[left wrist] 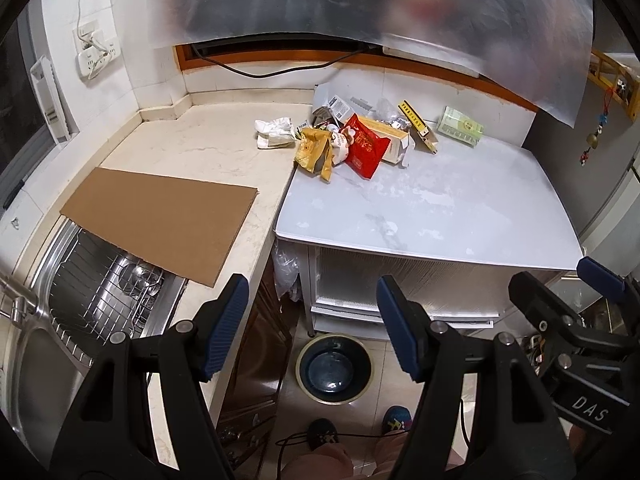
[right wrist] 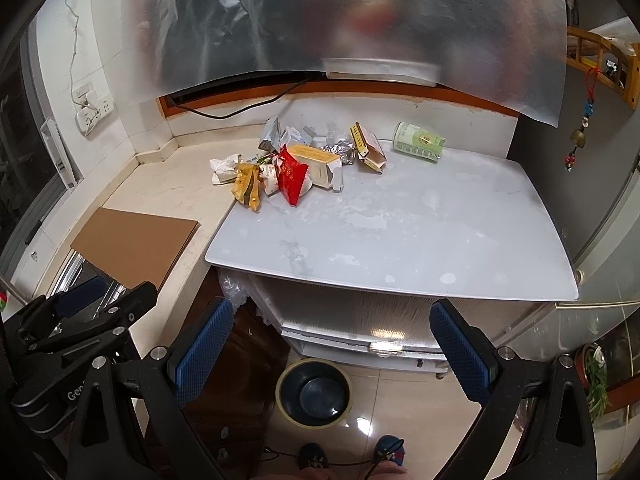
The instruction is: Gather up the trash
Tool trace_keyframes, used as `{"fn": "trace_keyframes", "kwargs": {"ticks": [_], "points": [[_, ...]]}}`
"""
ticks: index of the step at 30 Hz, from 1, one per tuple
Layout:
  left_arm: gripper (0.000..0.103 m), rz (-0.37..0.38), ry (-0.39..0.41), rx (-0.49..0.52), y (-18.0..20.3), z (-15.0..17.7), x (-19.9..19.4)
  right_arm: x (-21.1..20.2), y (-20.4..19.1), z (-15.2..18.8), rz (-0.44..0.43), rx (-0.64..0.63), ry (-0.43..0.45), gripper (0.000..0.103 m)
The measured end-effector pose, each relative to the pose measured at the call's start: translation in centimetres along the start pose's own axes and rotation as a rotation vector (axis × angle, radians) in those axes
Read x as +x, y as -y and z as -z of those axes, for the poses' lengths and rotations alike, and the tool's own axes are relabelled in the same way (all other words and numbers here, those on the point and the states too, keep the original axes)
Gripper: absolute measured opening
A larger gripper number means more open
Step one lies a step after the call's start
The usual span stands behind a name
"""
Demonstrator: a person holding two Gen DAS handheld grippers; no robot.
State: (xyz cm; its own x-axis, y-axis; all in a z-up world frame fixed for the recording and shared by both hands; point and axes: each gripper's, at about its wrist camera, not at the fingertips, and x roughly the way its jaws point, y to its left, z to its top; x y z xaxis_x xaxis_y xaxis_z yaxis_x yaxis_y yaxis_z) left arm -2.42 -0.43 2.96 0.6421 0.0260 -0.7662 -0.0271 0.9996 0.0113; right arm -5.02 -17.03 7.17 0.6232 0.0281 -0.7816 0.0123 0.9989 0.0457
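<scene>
A pile of trash lies at the far side of the white table [left wrist: 440, 208] [right wrist: 400, 232]: a red snack packet [left wrist: 366, 148] [right wrist: 293, 174], a gold wrapper [left wrist: 314, 152] [right wrist: 246, 188], crumpled white paper [left wrist: 274, 132] [right wrist: 224, 170], a cream box [left wrist: 394, 140] [right wrist: 320, 164], a yellow-edged box [left wrist: 418, 124] [right wrist: 368, 148] and a green packet [left wrist: 460, 124] [right wrist: 418, 144]. My left gripper [left wrist: 312, 328] [right wrist: 104, 300] is open and empty, held before the table's near edge. My right gripper [right wrist: 332, 352] [left wrist: 560, 280] is open and empty beside it.
A cardboard sheet [left wrist: 160, 220] [right wrist: 136, 240] lies on the beige counter [left wrist: 192, 144], partly over the steel sink with a wire rack [left wrist: 104, 292]. A dark bowl [left wrist: 334, 368] [right wrist: 314, 394] stands on the floor under the table. A translucent plastic sheet [left wrist: 360, 0] hangs above.
</scene>
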Motion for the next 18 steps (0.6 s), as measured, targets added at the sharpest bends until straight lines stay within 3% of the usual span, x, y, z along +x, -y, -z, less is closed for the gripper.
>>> {"fn": "trace_keyframes", "kwargs": {"ticks": [18], "points": [[0.064, -0.005, -0.04, 0.003, 0.1, -0.3, 1.7, 1.2, 0.0, -0.2, -0.006, 0.001, -0.029, 0.1]]}}
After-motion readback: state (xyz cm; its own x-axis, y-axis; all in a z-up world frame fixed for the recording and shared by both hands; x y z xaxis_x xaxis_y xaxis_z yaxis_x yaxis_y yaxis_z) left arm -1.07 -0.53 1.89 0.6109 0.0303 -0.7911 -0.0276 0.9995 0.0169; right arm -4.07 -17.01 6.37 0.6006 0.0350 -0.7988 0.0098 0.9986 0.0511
